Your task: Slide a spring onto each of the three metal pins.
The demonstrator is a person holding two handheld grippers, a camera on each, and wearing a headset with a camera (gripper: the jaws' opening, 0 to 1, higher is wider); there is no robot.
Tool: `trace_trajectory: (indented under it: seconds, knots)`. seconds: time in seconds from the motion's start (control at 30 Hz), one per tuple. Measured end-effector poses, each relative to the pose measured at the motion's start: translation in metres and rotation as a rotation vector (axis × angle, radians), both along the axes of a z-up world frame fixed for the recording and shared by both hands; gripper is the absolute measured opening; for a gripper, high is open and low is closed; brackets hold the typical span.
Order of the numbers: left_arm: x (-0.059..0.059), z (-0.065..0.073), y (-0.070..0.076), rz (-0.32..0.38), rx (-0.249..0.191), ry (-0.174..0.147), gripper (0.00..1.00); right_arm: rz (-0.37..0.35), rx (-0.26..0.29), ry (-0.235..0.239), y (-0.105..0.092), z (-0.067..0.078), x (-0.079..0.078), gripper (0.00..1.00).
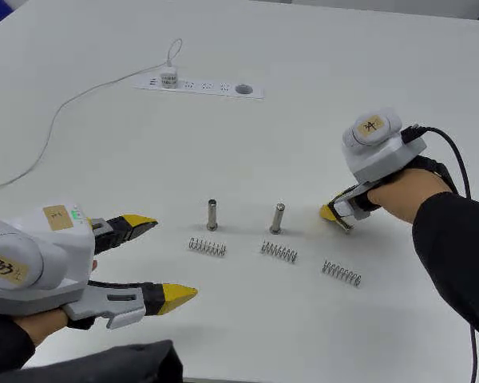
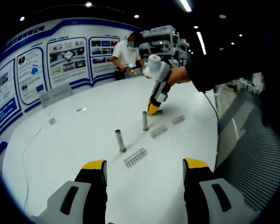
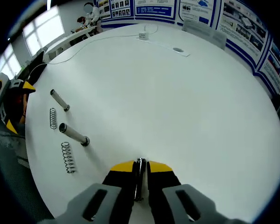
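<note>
Each pin (image 1: 212, 215): bare metal, smooth, glossy. Each spring (image 1: 207, 246): thin shiny wire. Tabletop (image 1: 303, 144): white, smooth, matt. My jaws: black-and-yellow plastic, matt.

White left gripper (image 1: 176, 257) and right gripper (image 1: 330, 214), yellow-tipped jaws, black sleeves (image 1: 457, 254)

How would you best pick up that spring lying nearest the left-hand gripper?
I'd grip the spring around its middle coils, coming down from above with jaws across its width. It lies flat on its side on the table, so the sides are reachable and both ends stay free for the pin.
</note>
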State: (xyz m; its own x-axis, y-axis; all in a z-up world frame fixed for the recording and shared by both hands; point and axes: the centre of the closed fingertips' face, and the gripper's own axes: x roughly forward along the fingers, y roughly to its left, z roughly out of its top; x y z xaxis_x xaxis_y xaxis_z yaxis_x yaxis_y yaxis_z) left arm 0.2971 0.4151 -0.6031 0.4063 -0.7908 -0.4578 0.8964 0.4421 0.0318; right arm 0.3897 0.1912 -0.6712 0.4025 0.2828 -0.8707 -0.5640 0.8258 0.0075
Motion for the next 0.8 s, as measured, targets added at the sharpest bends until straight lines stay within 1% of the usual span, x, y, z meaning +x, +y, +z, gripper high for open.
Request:
trace_trajectory:
  seconds: [0.13,0.23,0.43,0.6,0.7,0.8]
  knots:
    - [-0.0003,-0.0006,-0.0003,-0.002,0.001,0.002,0.67,0.014,-0.021,0.017,0.0010,-0.0006,0.0013,0.11]
    - [-0.0001,-0.0006,-0.0002,-0.001,0.001,0.002,0.67,0.043,-0.050,0.028,0.0029,-0.0016,0.0015,0.10]
    - [-0.0002,-0.0012,-0.0003,-0.001,-0.001,0.006,0.67,0.087,-0.137,0.020,0.0041,-0.0022,0.0016,0.09]
    - [-0.0007,-0.0014,-0.0007,-0.004,0.002,0.005,0.66,0.081,-0.171,0.032,0.0038,-0.0026,0.0026,0.09]
    - [-0.0012,-0.0013,-0.0010,-0.006,0.002,0.005,0.66,0.098,-0.193,0.036,0.0040,-0.0027,0.0021,0.09]
    - [-0.0013,-0.0013,-0.0011,-0.006,0.003,0.005,0.66,0.117,-0.214,0.031,0.0040,-0.0025,0.0017,0.09]
